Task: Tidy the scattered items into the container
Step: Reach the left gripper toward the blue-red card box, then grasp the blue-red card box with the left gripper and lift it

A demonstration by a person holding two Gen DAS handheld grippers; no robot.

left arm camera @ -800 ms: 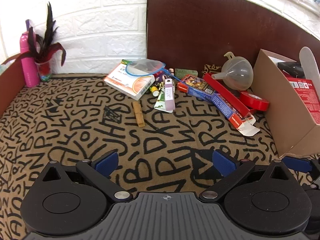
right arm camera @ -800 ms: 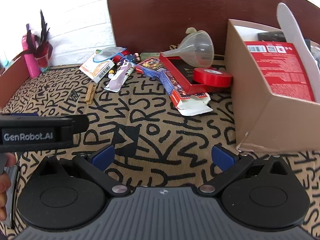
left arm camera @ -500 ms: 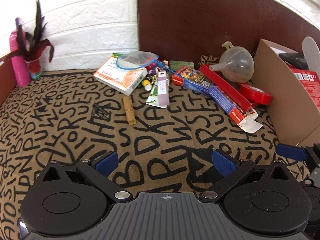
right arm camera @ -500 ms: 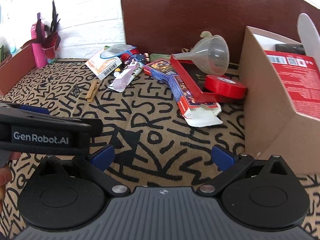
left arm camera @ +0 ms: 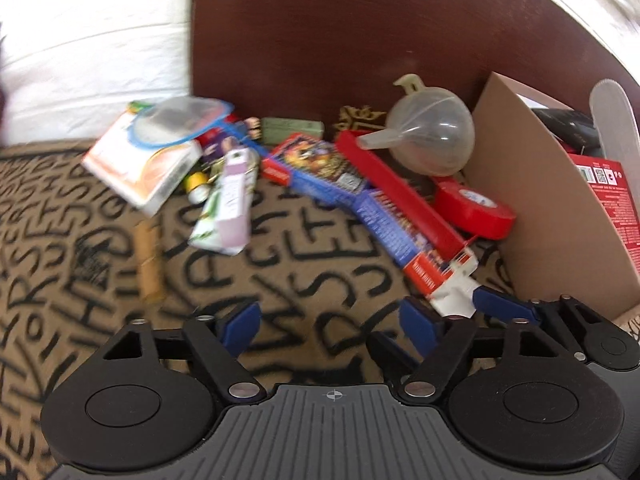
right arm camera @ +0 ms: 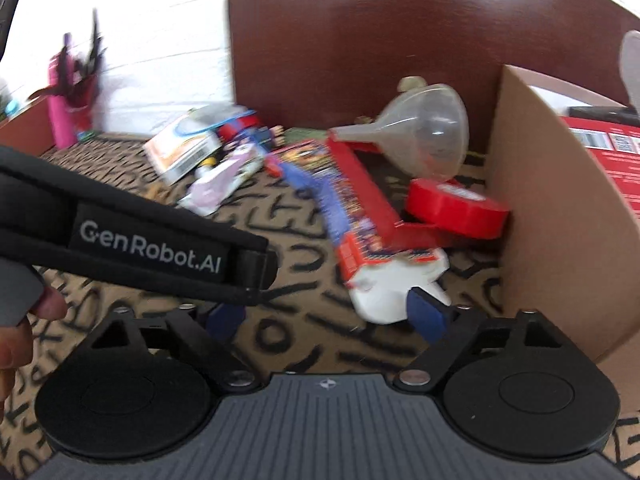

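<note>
1. while both tools hang low over the lettered cloth (left arm camera: 312, 248), my left gripper (left arm camera: 332, 322) has its blue pads spread apart with nothing between them.
2. my right gripper (right arm camera: 326, 316) is parted the same way and holds nothing; its right pad sits just at the white end flap of the long red-and-blue box (right arm camera: 352, 216), though i cannot tell if they touch.
3. in the right view the left tool's black strap (right arm camera: 132, 244) crosses the near left, partly hiding the left pad.
4. a wooden clothespin (left arm camera: 149, 264) lies alone on the cloth, near left, blurred.
5. further on, a pale purple tube (left arm camera: 232, 204) rests beside an orange-and-white carton (left arm camera: 144, 164).
6. a red tape roll (left arm camera: 476, 208) lies against the cardboard container (left arm camera: 540, 216) at right, just beside the long box.
7. a clear funnel (left arm camera: 432, 136) lies on its side behind the tape, spout pointing left.
8. farthest, a red packet (left arm camera: 608, 208) already stands inside the container.
</note>
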